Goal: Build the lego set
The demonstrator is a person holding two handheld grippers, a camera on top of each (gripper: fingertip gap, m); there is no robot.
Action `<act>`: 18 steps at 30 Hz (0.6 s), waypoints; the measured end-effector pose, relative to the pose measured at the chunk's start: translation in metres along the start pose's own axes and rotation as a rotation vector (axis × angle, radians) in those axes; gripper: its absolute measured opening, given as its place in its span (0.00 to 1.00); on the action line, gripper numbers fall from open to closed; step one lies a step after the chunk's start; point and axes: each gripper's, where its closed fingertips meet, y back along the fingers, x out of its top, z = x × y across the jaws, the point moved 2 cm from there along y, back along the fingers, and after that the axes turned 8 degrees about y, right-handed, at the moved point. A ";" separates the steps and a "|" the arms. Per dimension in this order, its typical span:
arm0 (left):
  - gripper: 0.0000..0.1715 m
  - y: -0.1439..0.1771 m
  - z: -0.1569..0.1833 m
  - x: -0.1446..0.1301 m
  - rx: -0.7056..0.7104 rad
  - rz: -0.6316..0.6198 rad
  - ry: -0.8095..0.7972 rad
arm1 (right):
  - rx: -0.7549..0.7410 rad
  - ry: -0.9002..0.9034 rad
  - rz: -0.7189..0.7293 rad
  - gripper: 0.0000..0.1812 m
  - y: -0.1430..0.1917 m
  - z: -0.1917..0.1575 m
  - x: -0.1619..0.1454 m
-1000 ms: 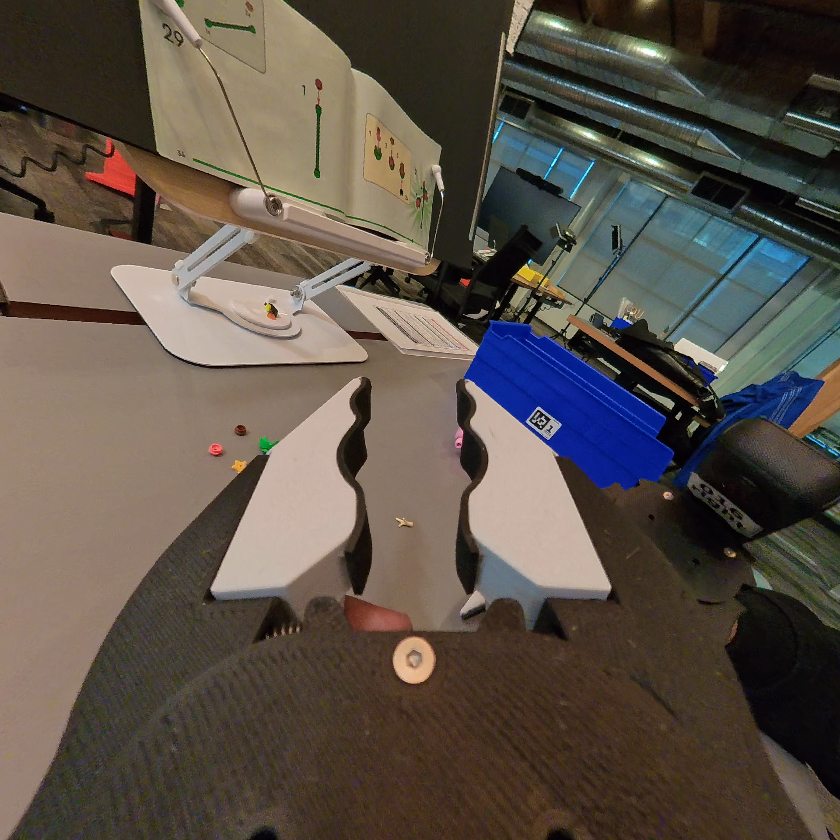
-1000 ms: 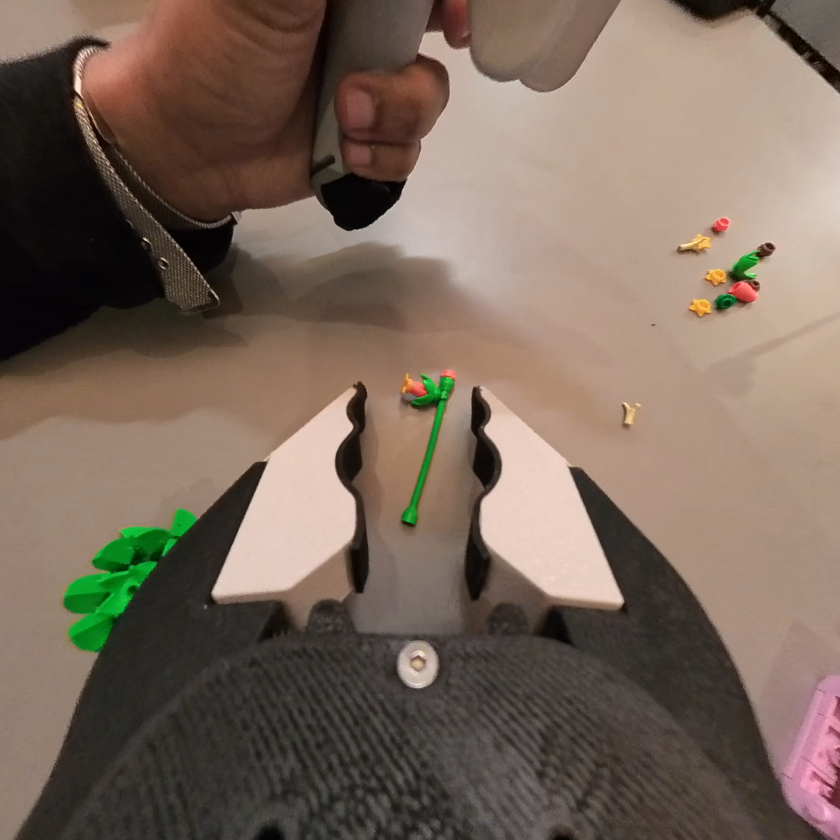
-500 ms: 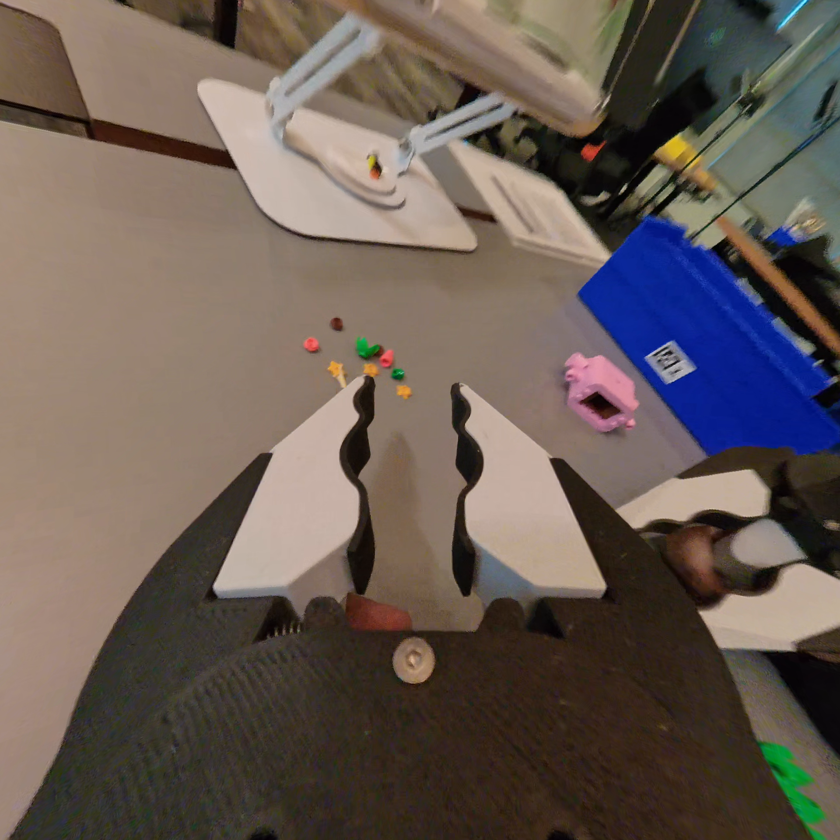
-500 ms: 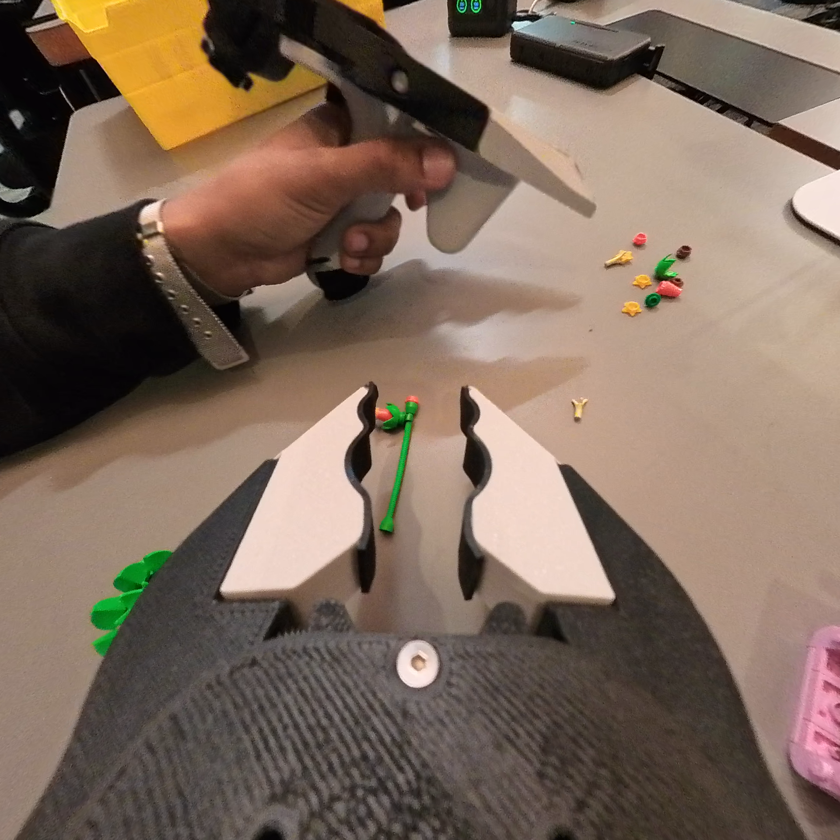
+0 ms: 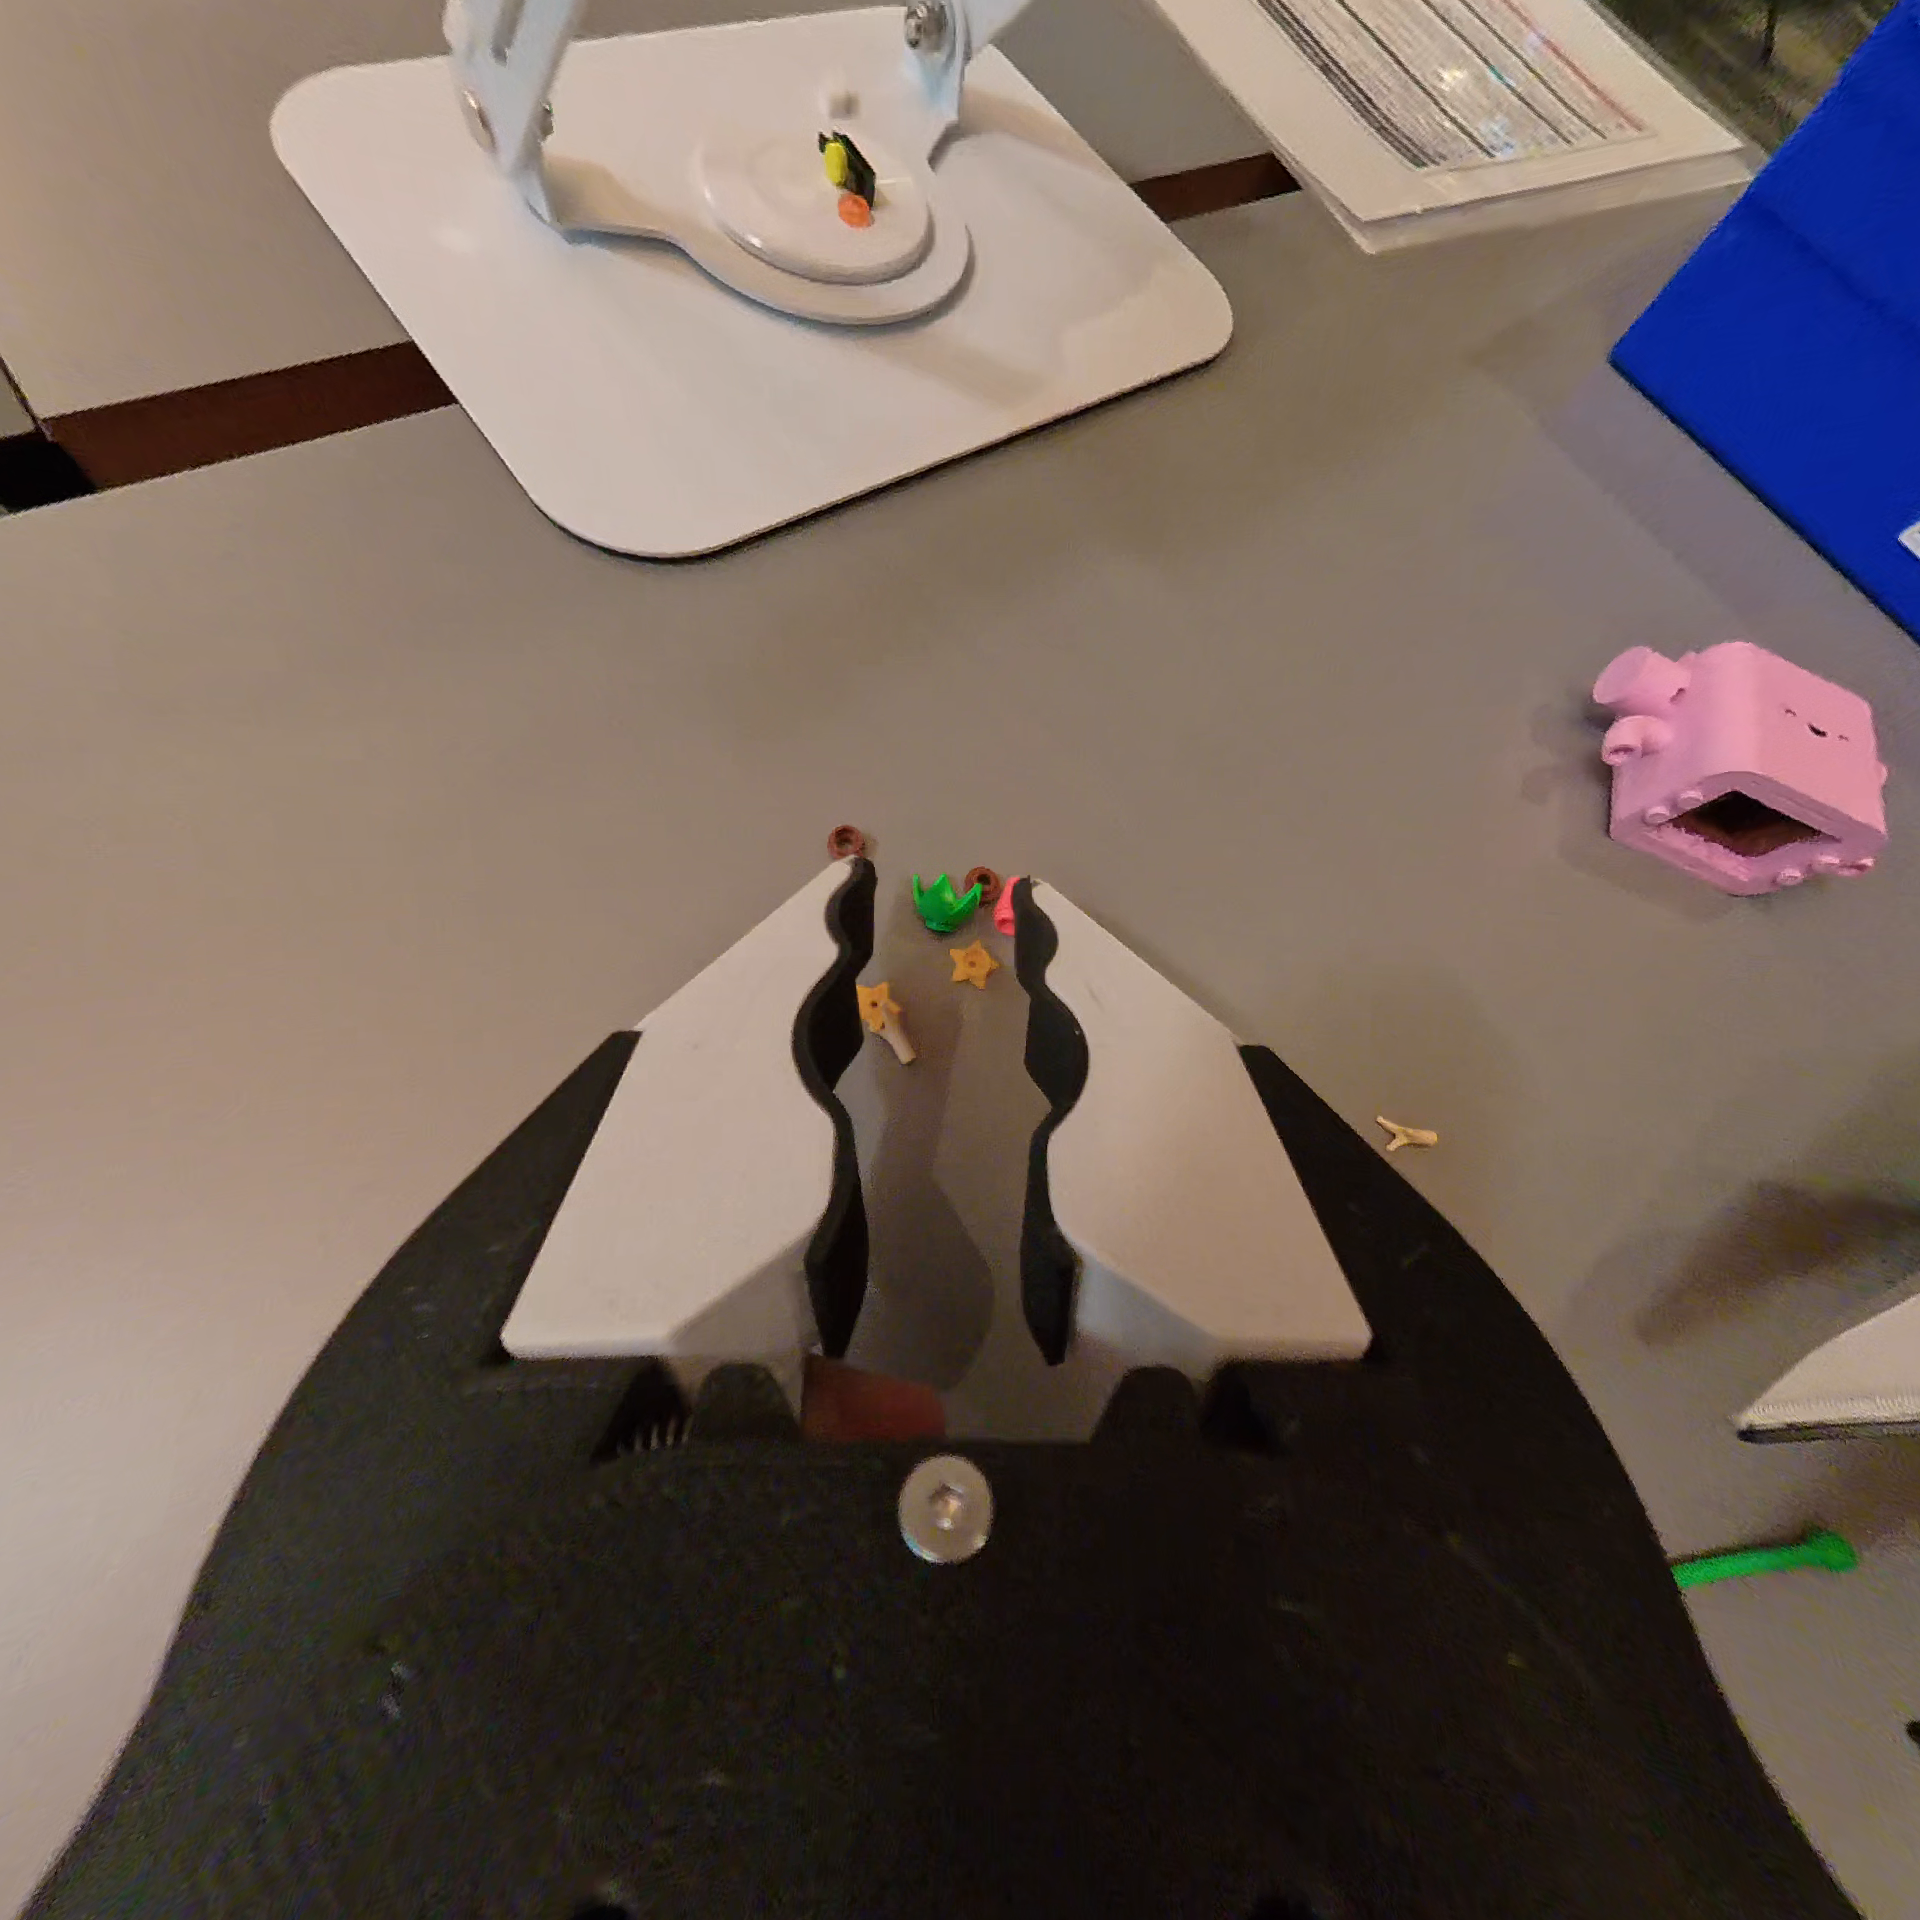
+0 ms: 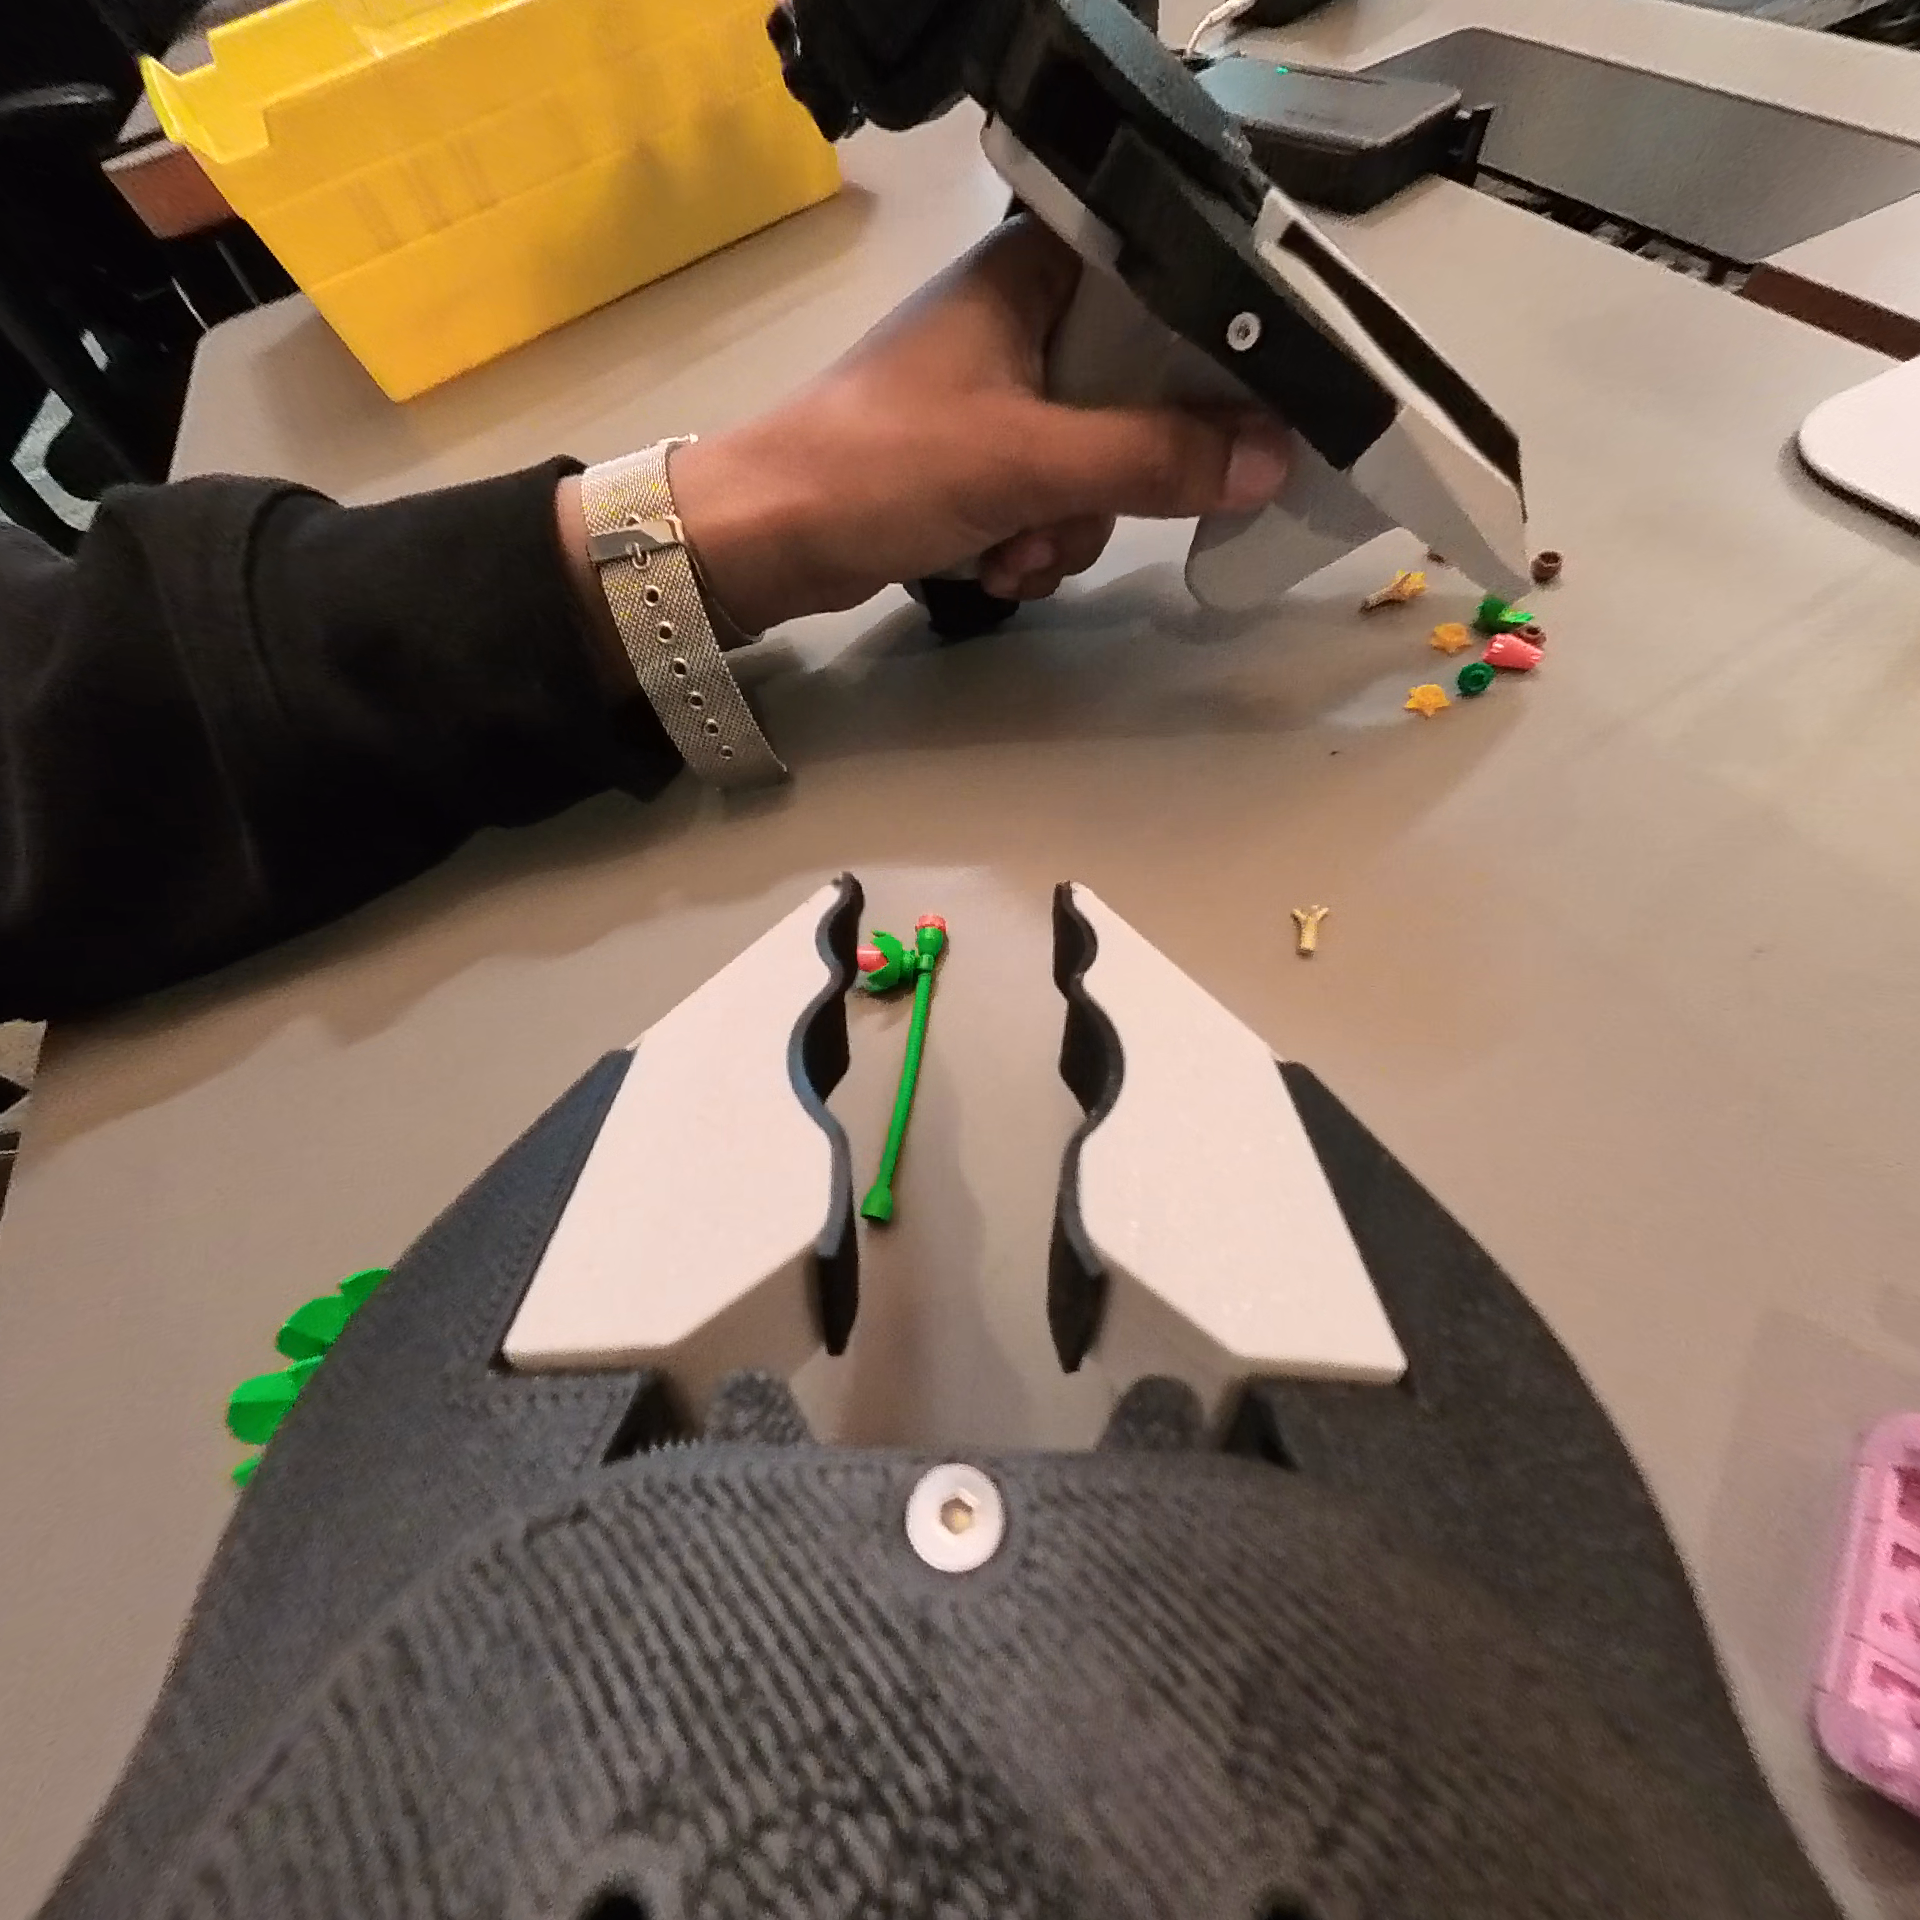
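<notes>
Now the left gripper (image 5: 940,883) has its fingers spread over a cluster of small pieces – a green leaf piece (image 5: 942,900) between the tips. Rightward, the right gripper (image 6: 954,902) – fingers also spread, empty – frames the green flower stem (image 6: 902,1081) lying on the worktop (image 6: 1558,987) beside its left finger.

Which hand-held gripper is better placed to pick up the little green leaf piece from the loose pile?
Left. The left hand-held gripper is open with its tips down around the green leaf piece. The right hand-held gripper is open over the green stem, away from the pile.
</notes>
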 end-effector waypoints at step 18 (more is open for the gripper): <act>0.06 -0.009 -0.002 -0.009 0.067 -0.083 -0.052 | 0.004 0.008 -0.004 0.20 0.000 -0.001 0.000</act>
